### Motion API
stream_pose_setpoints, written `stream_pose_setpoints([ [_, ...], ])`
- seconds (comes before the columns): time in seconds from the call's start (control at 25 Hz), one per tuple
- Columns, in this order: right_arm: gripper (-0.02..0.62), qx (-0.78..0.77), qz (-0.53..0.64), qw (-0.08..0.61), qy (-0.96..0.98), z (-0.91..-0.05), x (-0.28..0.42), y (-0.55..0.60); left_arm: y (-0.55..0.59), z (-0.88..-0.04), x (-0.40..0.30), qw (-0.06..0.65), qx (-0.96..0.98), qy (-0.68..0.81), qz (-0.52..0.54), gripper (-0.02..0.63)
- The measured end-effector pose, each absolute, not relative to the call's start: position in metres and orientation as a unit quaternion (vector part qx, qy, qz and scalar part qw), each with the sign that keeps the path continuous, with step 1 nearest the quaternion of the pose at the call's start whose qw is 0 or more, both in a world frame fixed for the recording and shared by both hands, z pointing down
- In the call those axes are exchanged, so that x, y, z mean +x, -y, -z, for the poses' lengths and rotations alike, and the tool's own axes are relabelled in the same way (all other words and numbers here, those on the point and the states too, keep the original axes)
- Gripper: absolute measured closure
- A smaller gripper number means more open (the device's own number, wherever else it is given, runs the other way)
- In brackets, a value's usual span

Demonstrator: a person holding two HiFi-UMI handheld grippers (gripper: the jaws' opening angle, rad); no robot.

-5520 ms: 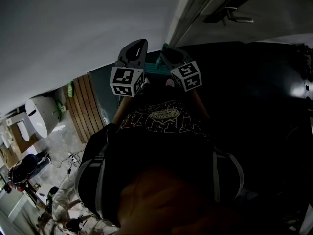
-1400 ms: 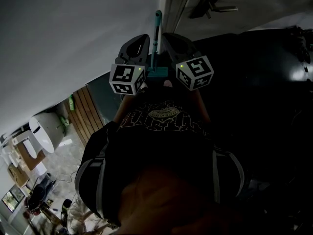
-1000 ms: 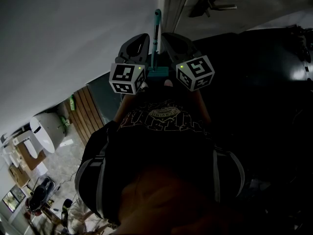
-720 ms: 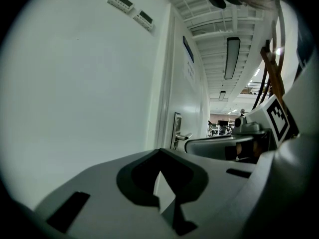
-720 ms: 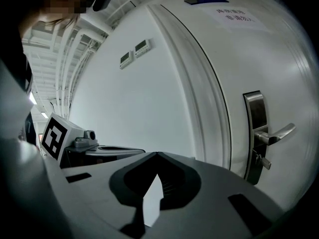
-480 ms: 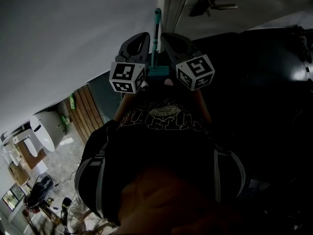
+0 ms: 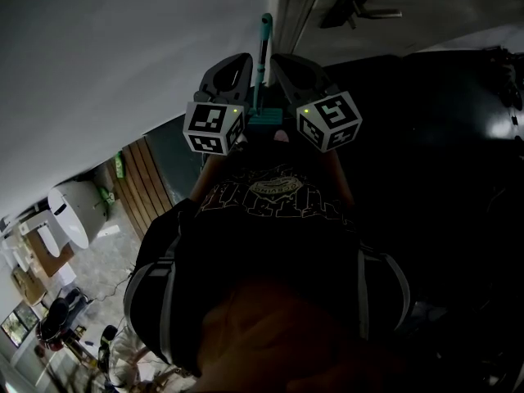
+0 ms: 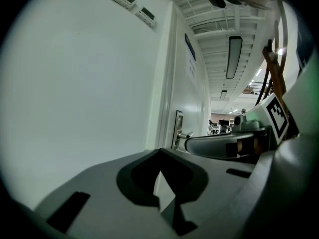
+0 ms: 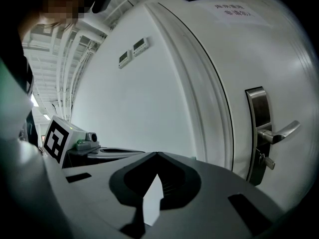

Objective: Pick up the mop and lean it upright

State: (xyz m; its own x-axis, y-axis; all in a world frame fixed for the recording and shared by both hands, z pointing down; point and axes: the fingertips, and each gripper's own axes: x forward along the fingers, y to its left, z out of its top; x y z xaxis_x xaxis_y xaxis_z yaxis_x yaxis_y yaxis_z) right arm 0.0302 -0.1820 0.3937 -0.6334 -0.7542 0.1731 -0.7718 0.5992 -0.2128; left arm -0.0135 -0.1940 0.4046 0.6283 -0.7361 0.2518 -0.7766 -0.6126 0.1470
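Observation:
The mop's teal handle (image 7: 264, 56) stands upright against the white wall beside the door frame, with a teal block (image 7: 264, 119) lower on it. In the head view my left gripper (image 7: 240, 60) is just left of the handle and my right gripper (image 7: 280, 60) just right of it, both apart from it and pointing at the wall. Both are shut with nothing between the jaws, as the left gripper (image 8: 159, 151) and the right gripper (image 9: 157, 154) show in their own views. Neither gripper view shows the mop.
A white door with a metal lever handle (image 9: 279, 131) is to the right of the door frame (image 7: 288, 11). The person's dark shirt (image 7: 270, 219) fills the lower head view. Wooden slats (image 7: 143, 178) and clutter lie on the floor at lower left.
Since the earliest frame the teal handle has come up to stand against the wall between the grippers. Over the last second nothing has visibly moved.

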Motion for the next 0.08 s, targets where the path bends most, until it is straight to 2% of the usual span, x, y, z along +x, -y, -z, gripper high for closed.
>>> stream_pose_setpoints([
  [0.08, 0.577, 0.426, -0.135, 0.031, 0.894, -0.3956, 0.028, 0.1838, 0.1958, -0.4072, -0.0159, 0.122, 0.894, 0.423, -0.084, 0.558],
])
